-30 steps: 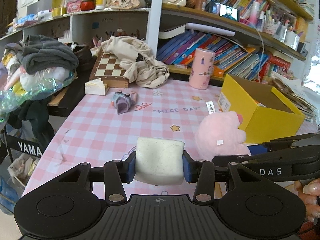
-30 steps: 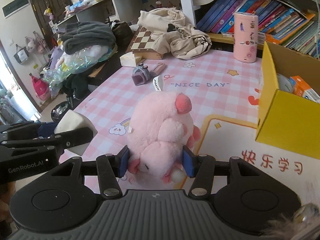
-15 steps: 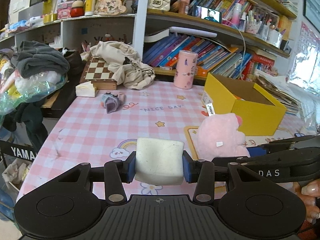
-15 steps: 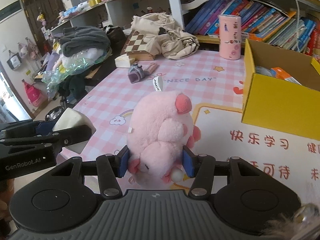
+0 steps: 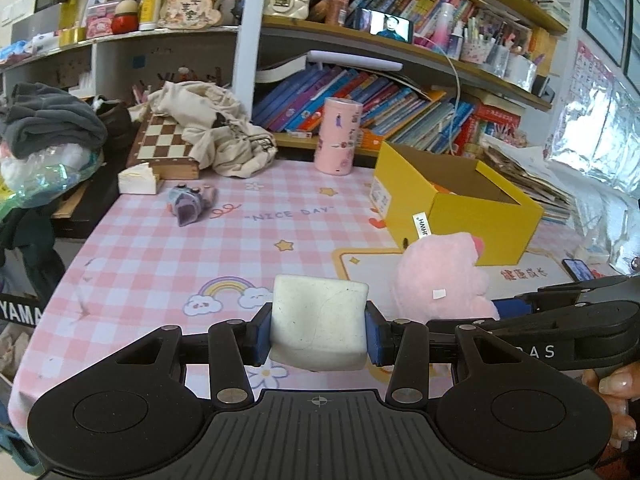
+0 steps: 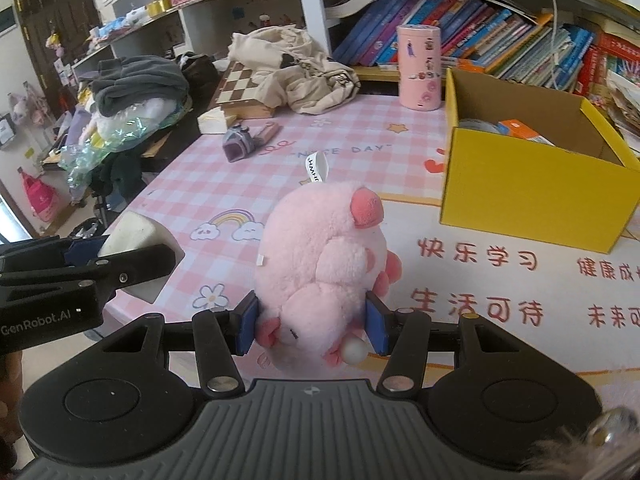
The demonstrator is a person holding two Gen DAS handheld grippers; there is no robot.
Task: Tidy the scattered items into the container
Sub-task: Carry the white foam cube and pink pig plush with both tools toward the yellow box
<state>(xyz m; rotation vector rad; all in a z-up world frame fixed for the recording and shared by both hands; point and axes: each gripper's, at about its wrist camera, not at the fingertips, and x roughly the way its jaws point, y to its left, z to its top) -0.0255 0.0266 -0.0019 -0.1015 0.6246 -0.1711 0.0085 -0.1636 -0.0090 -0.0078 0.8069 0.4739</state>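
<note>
Both claws nearer the yellow box (image 6: pixel 532 196), still pinching white block (image 5: pixel 318 332) and pink plush (image 6: pixel 324 276).

On the pink checked desk (image 5: pixel 160 264), the open yellow cardboard box (image 5: pixel 472 216) stands at the right with the tall pink printed canister (image 5: pixel 338 136) behind it to the left. The small grey-purple toy (image 5: pixel 188 202) lies well to the left, near the small white carton (image 5: pixel 138 178) and the wooden chessboard case (image 5: pixel 164 148). The crumpled beige cloth bag (image 5: pixel 216 132) lies partly on that case, before the bookshelf (image 5: pixel 400 108).
</note>
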